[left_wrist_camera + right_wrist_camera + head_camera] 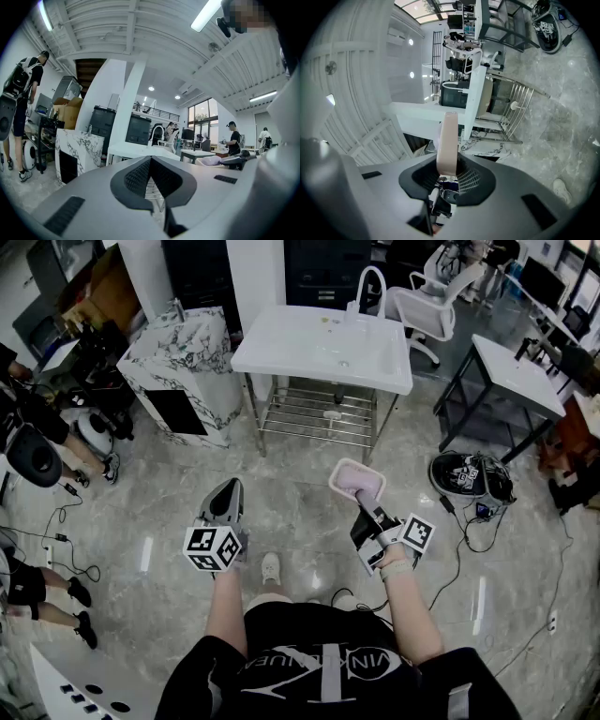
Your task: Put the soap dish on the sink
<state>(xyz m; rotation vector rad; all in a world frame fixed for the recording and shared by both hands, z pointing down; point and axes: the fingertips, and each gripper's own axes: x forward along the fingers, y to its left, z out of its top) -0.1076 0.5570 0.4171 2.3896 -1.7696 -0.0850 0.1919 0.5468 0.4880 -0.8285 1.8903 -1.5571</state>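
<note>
A pale pink soap dish (357, 482) with a lilac inside hangs over the floor, held at its near edge by my right gripper (366, 512), which is shut on it. In the right gripper view the soap dish (448, 143) shows edge-on, rising from between the jaws. The white sink (323, 345) with its curved tap (367, 283) stands ahead on a metal frame; the sink (136, 151) also shows in the left gripper view. My left gripper (225, 501) is held level to the left of the dish, shut with nothing between its jaws.
A marble-patterned cabinet (183, 371) stands left of the sink. A white table (516, 376) and a helmet-like device (469, 476) with cables lie at the right. People stand at the left edge (33, 456). A wire shelf (314, 418) sits under the sink.
</note>
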